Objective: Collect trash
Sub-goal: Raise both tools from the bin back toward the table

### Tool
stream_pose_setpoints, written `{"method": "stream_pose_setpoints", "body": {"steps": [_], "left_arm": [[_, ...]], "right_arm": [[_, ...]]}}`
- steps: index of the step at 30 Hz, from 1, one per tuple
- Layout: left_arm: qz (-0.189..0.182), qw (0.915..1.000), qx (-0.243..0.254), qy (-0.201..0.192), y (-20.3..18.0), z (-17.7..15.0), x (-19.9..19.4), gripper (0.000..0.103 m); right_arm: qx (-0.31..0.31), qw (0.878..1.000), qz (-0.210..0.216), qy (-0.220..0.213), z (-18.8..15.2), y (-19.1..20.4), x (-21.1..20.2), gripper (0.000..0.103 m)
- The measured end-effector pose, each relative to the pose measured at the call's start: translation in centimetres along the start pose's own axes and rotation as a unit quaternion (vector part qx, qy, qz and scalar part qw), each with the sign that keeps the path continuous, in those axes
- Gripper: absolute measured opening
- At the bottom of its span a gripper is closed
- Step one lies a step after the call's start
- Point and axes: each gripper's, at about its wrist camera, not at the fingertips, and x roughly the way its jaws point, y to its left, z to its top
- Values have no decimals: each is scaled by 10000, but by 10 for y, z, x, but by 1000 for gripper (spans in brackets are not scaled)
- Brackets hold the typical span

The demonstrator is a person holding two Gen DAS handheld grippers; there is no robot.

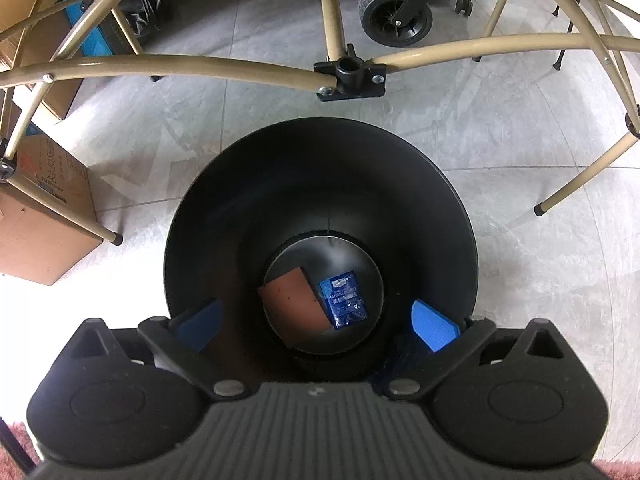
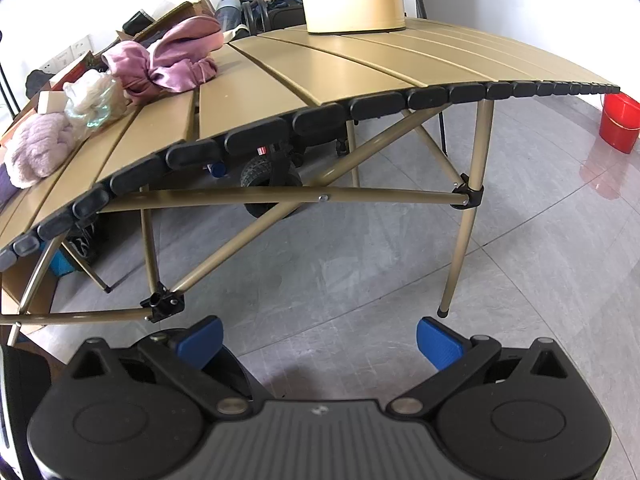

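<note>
The left gripper [image 1: 316, 320] hangs spread wide and empty over the mouth of the black trash bin [image 1: 224, 208], which stands on the floor. A blue sachet [image 1: 343, 299] and a brown card [image 1: 292, 304] lie side by side on the bin's bottom. The right gripper [image 2: 318, 340] is also wide and empty, near the desk [image 2: 360, 60] front edge. Risk: the next grab on the desk takes the pink cloth [image 2: 176, 60] near its left edge instead of trash, or a low gripper knocks the bin's rim.
</note>
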Motion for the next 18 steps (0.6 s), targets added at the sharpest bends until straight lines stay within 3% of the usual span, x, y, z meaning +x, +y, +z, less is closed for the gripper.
{"method": "stream_pose_setpoints", "body": {"steps": [12,18], "left_arm": [[-71,9999,75,68,8,-5,-15,103],[-208,9995,98,-222,16,-12,-41,103]], "right_arm": [[-11,10000,35,-29,-3,4,-3,103],[-9,10000,50,-48,-2,2,-5,103]]}}
